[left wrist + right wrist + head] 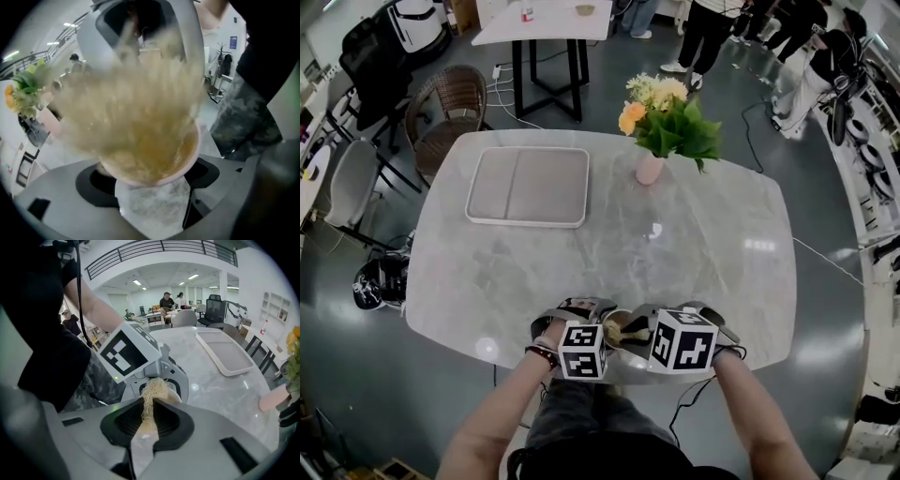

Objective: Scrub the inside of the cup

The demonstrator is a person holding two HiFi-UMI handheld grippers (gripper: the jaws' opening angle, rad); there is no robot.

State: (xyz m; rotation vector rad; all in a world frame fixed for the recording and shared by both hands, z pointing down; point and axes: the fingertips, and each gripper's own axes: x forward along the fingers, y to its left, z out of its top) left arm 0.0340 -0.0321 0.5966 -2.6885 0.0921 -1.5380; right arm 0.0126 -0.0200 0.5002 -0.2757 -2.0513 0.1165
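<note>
Scrubbing inside the cup with a fibre scrubber.

Head view: holding the left gripper and right gripper nose to nose over the near edge of the surface, forearms converging. Left gripper view: clamping the pink cup between the left fingers, mouth turned outward just beyond the fingertips and stuffed with scrubber. Right gripper view: pinching the scrubber's tail between the nearly closed right fingers, pushing its head forward into the cup. Probably best twisting the right wrist, pressing fibres against the wall and holding the cup steady.

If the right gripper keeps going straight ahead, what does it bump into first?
Most likely the pink cup held in the left gripper. The right gripper pokes its scrubber into it, so the cup's inside comes first.
</note>
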